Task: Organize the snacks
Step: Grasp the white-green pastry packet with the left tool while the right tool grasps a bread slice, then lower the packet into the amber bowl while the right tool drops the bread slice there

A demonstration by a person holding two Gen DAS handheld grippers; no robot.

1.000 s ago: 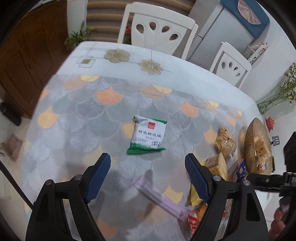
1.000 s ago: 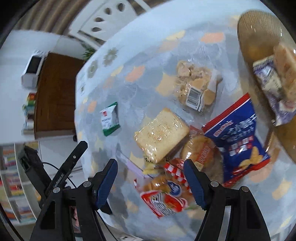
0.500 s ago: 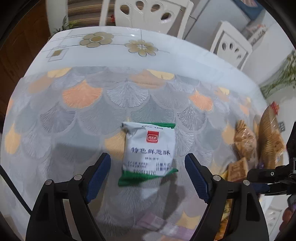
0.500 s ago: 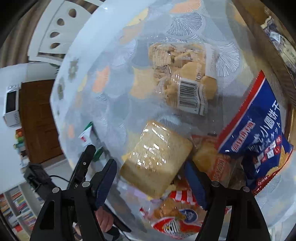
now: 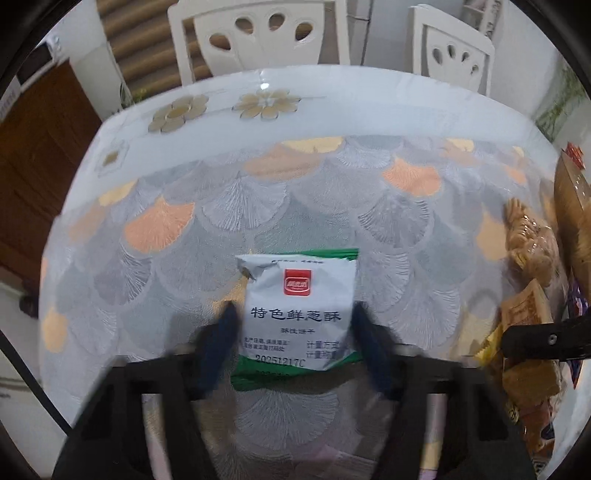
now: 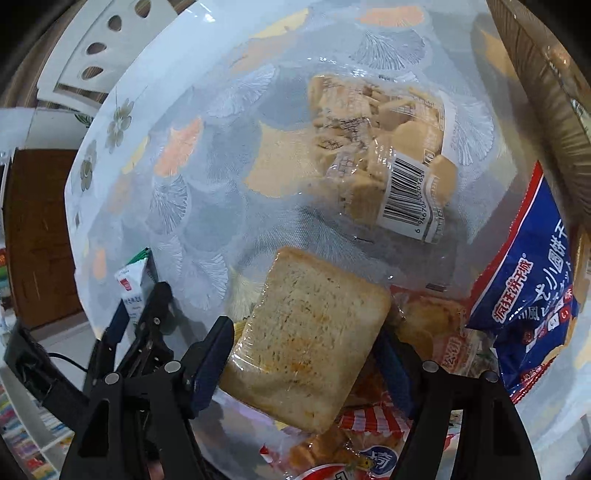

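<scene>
A white and green snack packet (image 5: pixel 299 295) lies flat on the scalloped tablecloth (image 5: pixel 221 229). My left gripper (image 5: pixel 293 310) points down over the packet with its jaws closing. The blurred blue pads stand right at the packet's two side edges, and the packet is not squeezed. The right wrist view shows that left gripper (image 6: pixel 138 306) at the left. A wrapped slice of toasted bread (image 6: pixel 314 332) rests on a heap of snacks. My right gripper (image 6: pixel 304 332) straddles the slice, jaws closing, one pad by each of its sides.
A clear bag of biscuits (image 6: pixel 380 147) lies beyond the bread and a blue biscuit bag (image 6: pixel 528 306) to its right. A red and white pack (image 6: pixel 362 435) sits under the bread. A woven basket (image 6: pixel 546 92) stands at the far right. White chairs (image 5: pixel 258 33) line the table's far side.
Both grippers have come down closer to the table. The left jaws have narrowed from wide apart to the packet's edges. The right jaws now flank the bread slice, slightly narrower.
</scene>
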